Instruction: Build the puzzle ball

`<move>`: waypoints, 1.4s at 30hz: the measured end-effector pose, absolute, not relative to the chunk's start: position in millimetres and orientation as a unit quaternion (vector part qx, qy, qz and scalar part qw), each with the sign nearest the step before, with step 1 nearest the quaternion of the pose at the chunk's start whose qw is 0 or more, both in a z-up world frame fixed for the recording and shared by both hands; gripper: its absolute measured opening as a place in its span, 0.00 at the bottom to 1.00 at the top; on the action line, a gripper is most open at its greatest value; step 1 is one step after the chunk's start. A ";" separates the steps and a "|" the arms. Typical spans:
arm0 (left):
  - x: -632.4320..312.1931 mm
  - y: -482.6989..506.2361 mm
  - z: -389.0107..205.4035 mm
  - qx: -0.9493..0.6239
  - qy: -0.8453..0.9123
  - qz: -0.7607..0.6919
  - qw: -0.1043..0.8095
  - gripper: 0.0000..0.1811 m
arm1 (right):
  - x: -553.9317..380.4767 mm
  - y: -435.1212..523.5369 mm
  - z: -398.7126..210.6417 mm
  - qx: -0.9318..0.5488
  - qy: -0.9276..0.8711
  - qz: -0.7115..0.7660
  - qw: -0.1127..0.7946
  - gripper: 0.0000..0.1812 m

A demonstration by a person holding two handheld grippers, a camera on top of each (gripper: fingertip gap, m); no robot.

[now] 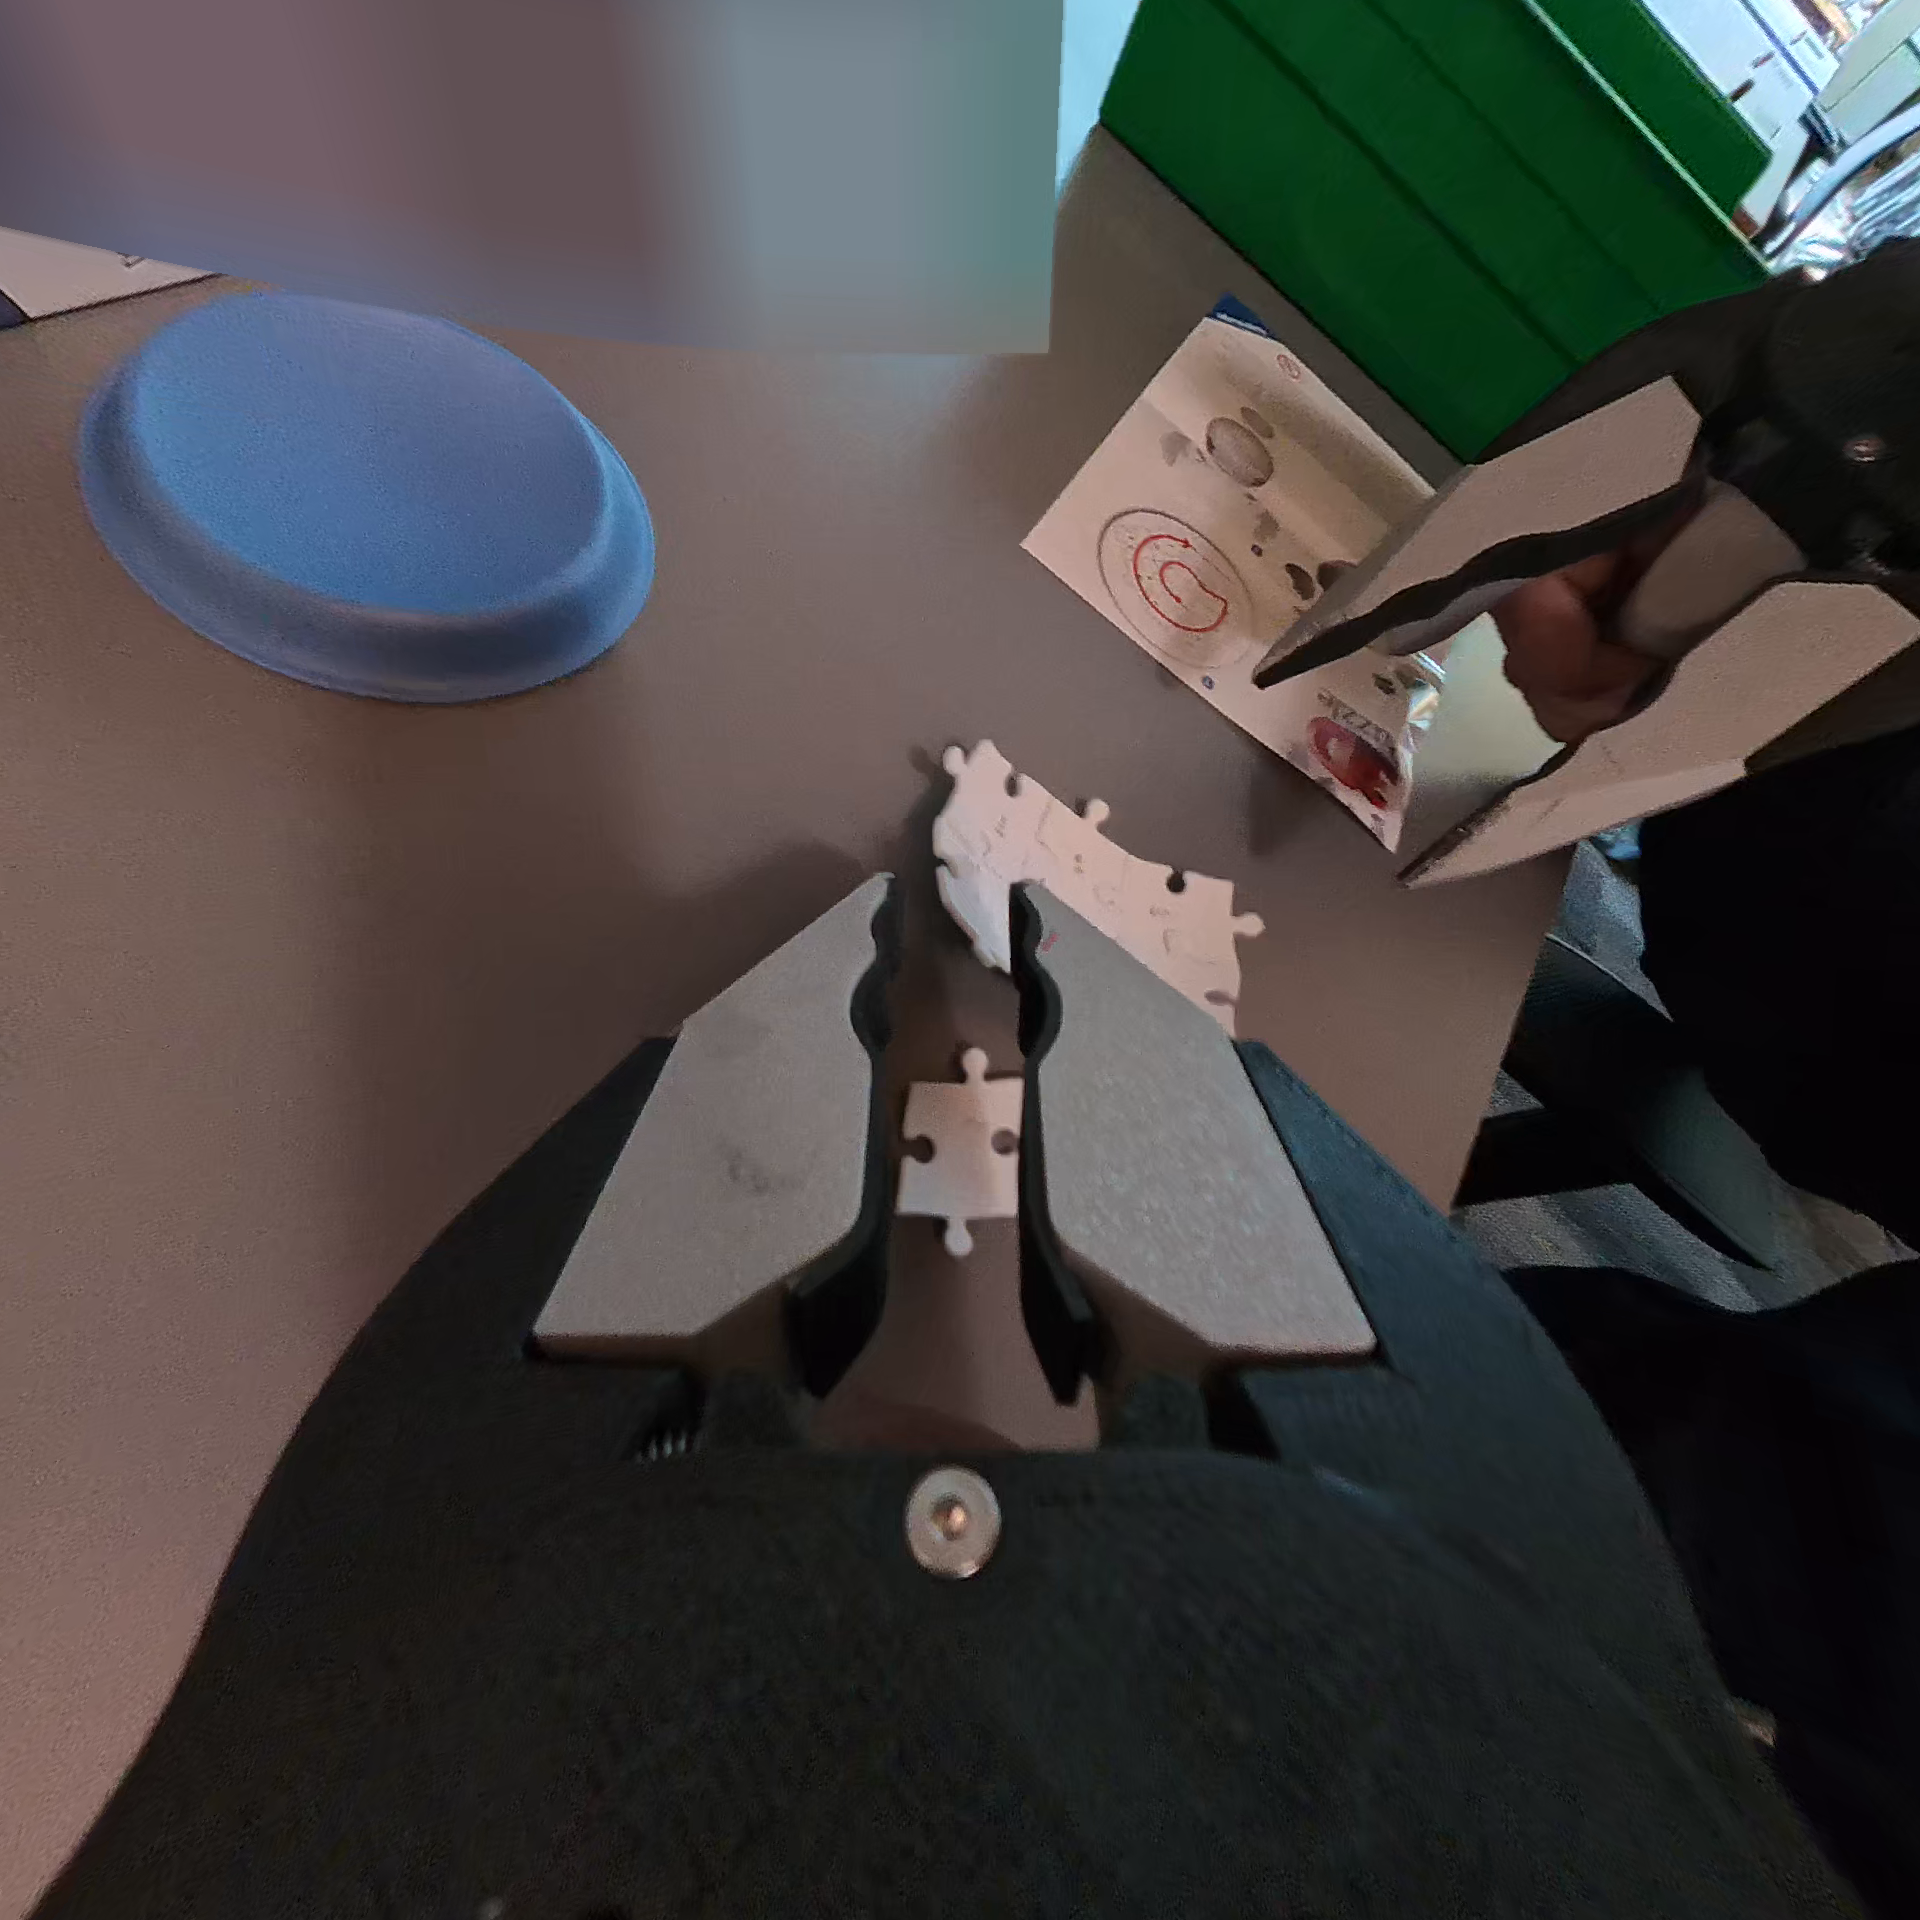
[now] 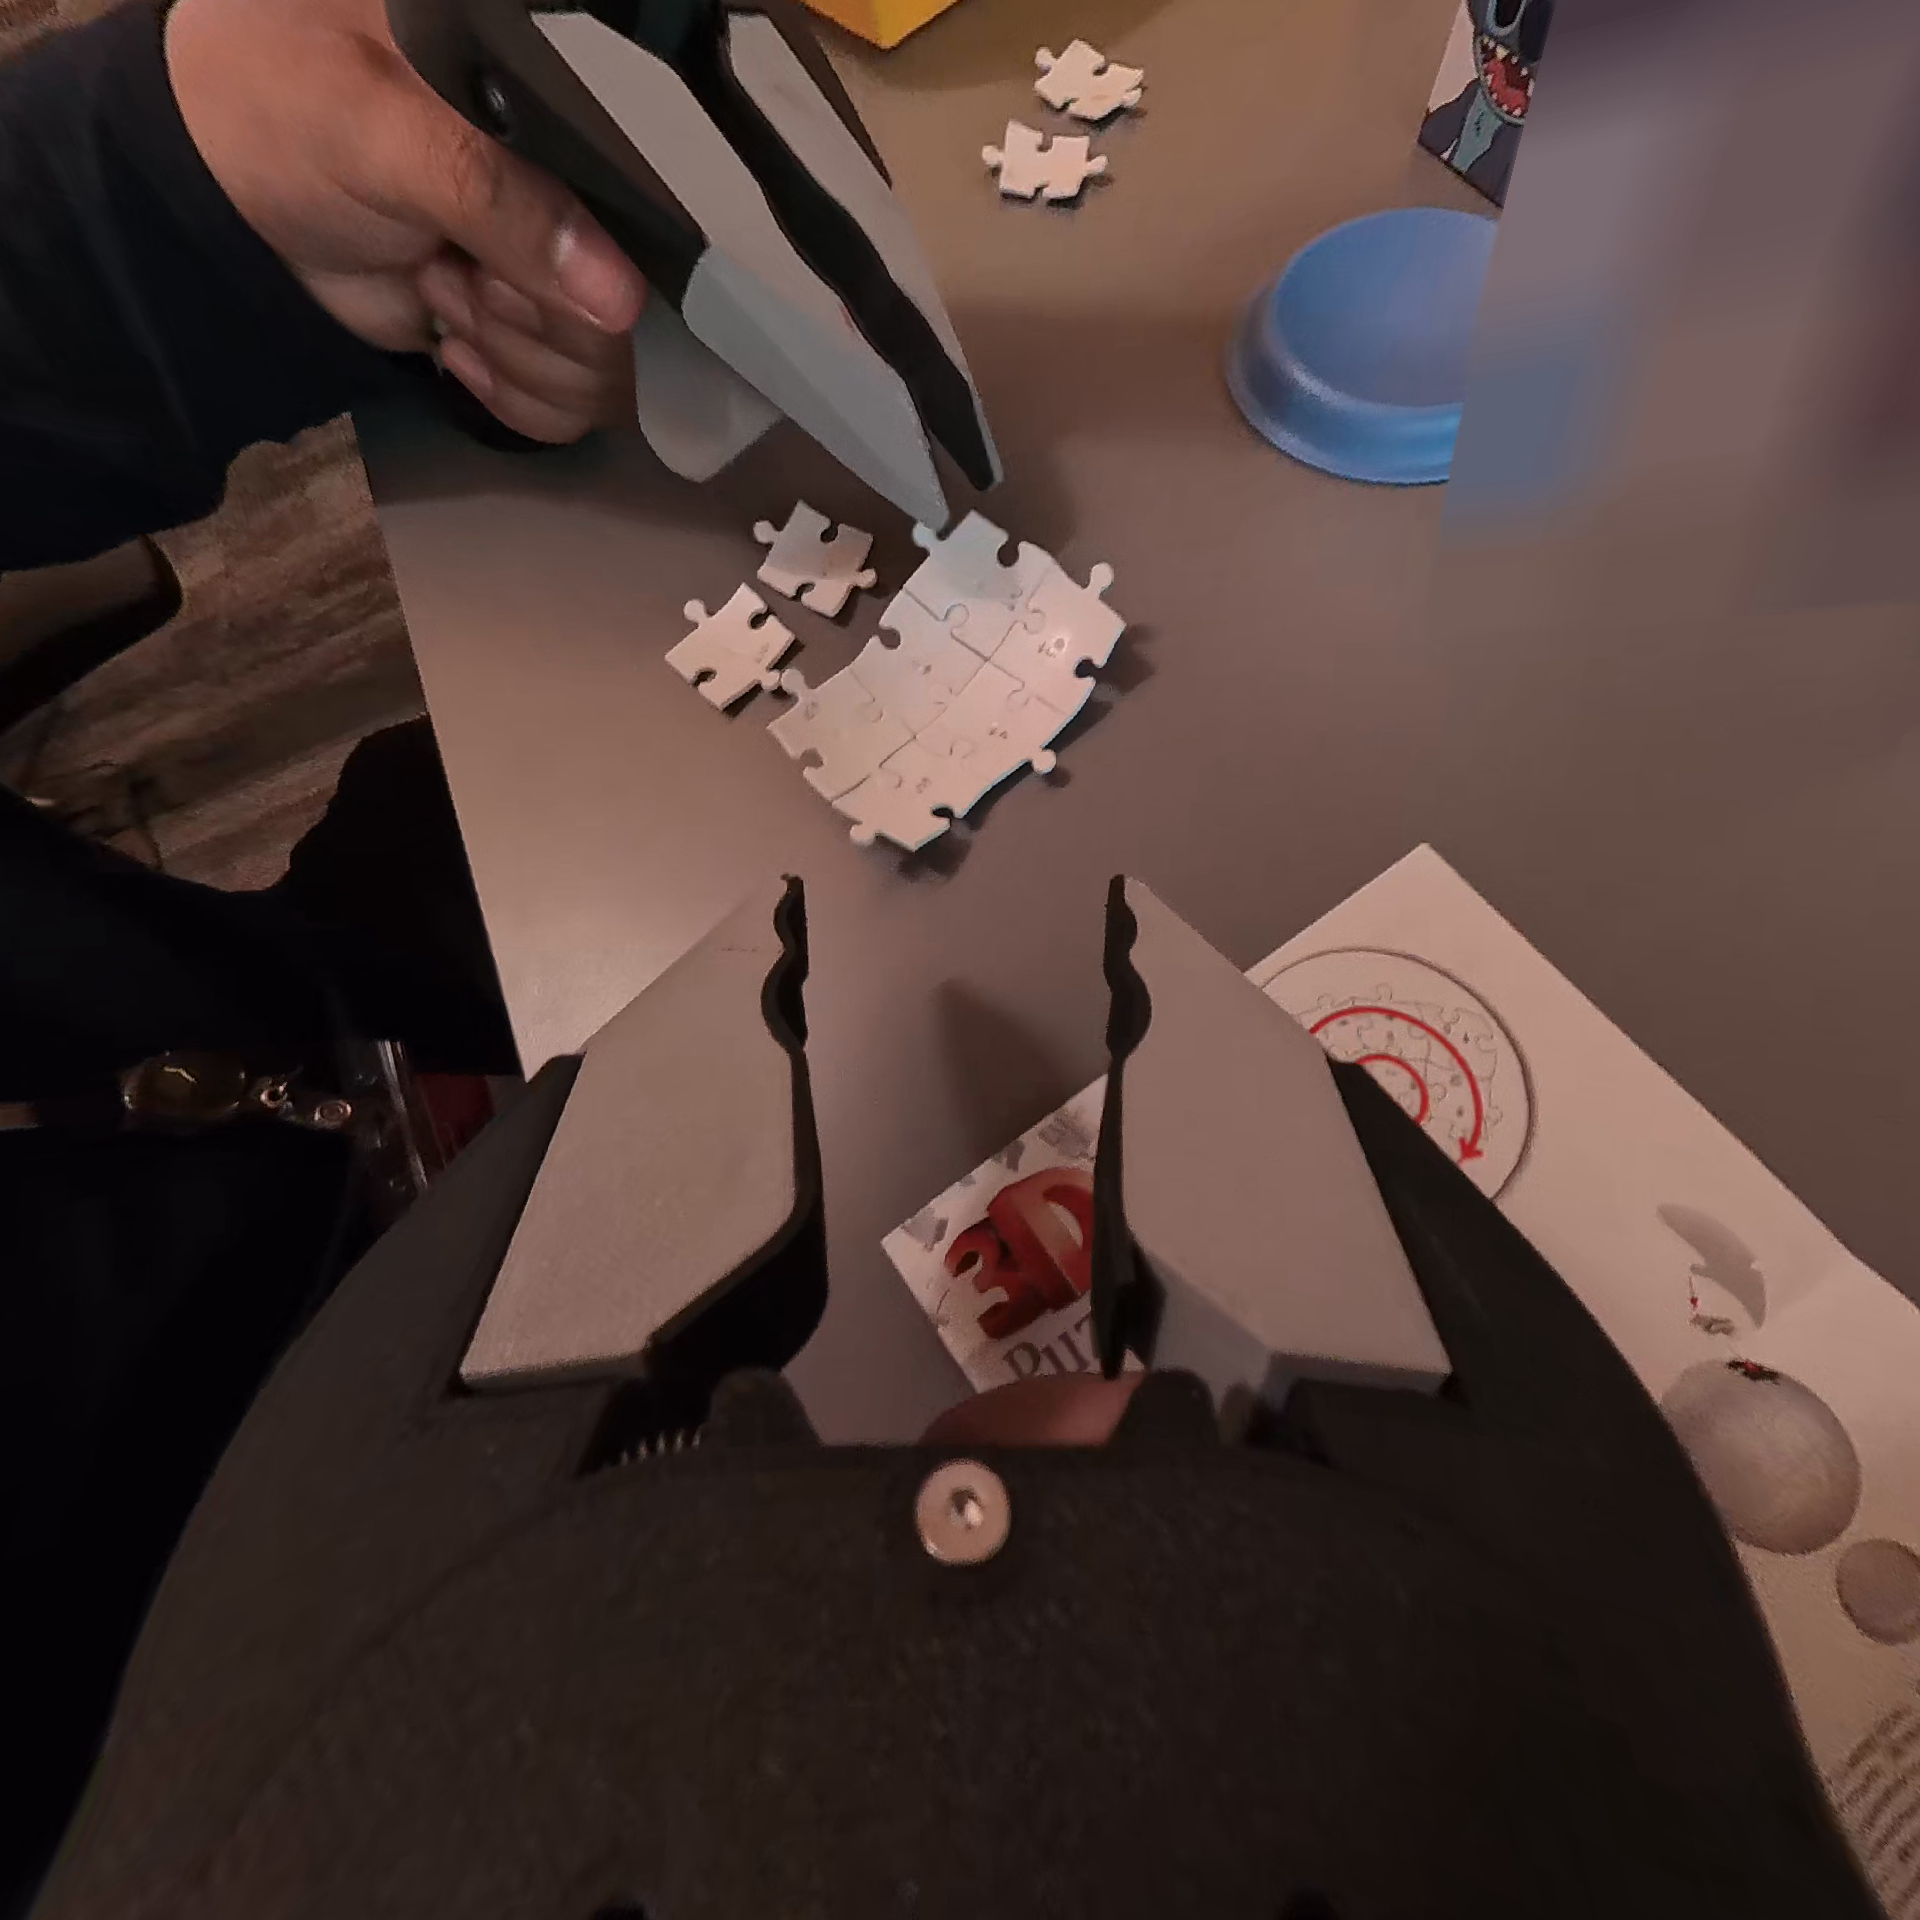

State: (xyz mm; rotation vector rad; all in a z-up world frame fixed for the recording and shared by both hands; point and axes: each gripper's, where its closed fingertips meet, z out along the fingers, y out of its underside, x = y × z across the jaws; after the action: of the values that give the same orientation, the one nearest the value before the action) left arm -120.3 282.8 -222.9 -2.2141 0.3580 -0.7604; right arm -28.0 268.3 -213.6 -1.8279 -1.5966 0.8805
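Observation:
A curved white patch of several joined puzzle pieces (image 2: 956,686) lies on the grey-brown table; it also shows in the left wrist view (image 1: 1091,873). My left gripper (image 1: 954,888) has its jaws a narrow gap apart and holds nothing. Its tips rest at the patch's far corner, as the right wrist view shows (image 2: 961,499). A loose white piece (image 1: 956,1143) lies on the table under its fingers. Two loose pieces (image 2: 816,556) (image 2: 727,644) sit beside the patch. My right gripper (image 2: 954,883) is wide open and empty, short of the patch's near edge.
An upturned blue dish (image 1: 364,488) (image 2: 1361,353) sits on the table. An instruction sheet (image 2: 1455,1091) (image 1: 1195,540) lies under my right gripper. Two more loose pieces (image 2: 1091,78) (image 2: 1044,161) lie far off. A green box (image 1: 1403,187) stands behind. The table edge (image 2: 416,665) is close. One gripper's finger ends stand about 10 cm off the other's. My left gripper's tips are some 5 cm from the loose white piece (image 1: 956,1143). It is also in sight in the right wrist view (image 2: 824,554).

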 end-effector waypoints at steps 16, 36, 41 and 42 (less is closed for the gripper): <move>-134.0 294.8 -209.6 -0.849 0.127 -0.304 0.412 0.12 | -35.4 252.3 -213.2 -0.645 -0.616 0.327 0.312 0.29; -111.9 258.5 -213.8 -0.835 0.174 -0.359 0.380 0.14 | -24.6 280.4 -226.7 -0.644 -0.624 0.273 0.349 0.28; -129.5 253.9 -218.2 -0.849 0.183 -0.306 0.391 0.15 | -26.3 284.0 -227.1 -0.639 -0.619 0.280 0.359 0.28; -132.5 251.6 -218.4 -0.853 0.193 -0.289 0.390 0.15 | -26.8 284.0 -227.8 -0.638 -0.621 0.279 0.359 0.28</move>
State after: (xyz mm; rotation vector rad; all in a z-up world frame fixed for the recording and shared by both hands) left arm -132.5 251.6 -218.4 -2.1678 0.4900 -0.7343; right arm -26.8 284.0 -227.8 -1.6449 -1.6022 0.7204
